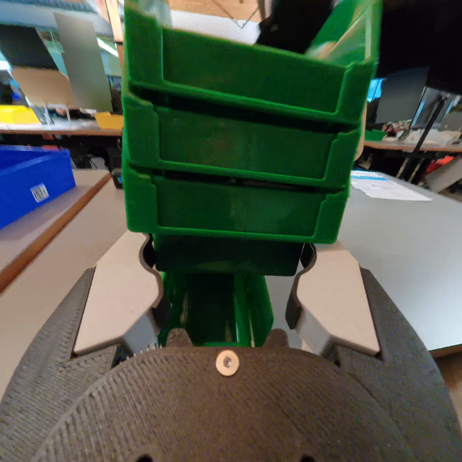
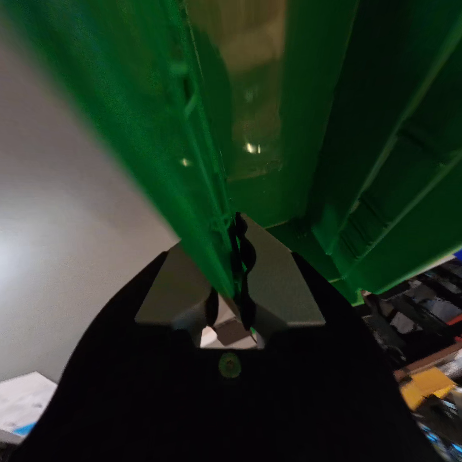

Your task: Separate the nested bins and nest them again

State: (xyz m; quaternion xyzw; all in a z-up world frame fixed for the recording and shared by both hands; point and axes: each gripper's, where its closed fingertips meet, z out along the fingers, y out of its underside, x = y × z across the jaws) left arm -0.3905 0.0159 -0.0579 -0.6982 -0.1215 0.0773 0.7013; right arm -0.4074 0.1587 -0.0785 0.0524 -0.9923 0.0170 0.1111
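Three nested green bins (image 1: 237, 140) fill the left wrist view, front faces toward me, held above the grey table (image 1: 400, 262). My left gripper (image 1: 227, 253) is shut on the narrow base of the bottom bin (image 1: 235, 207), one finger on each side. The top bin (image 1: 250, 72) sits tilted, a little raised from the middle one. In the right wrist view, my right gripper (image 2: 236, 250) is shut on a thin side wall of a green bin (image 2: 175, 150). Its left finger is partly hidden behind that wall. I cannot tell from that view which bin it is.
A blue bin (image 1: 30, 185) stands on the adjoining table at the left. Printed sheets (image 1: 385, 187) lie at the table's right. Yellow bins (image 1: 15, 115) sit on far benches. The right wrist view shows the grey table (image 2: 62, 200), a white sheet (image 2: 22, 400) and a yellow object (image 2: 425, 385).
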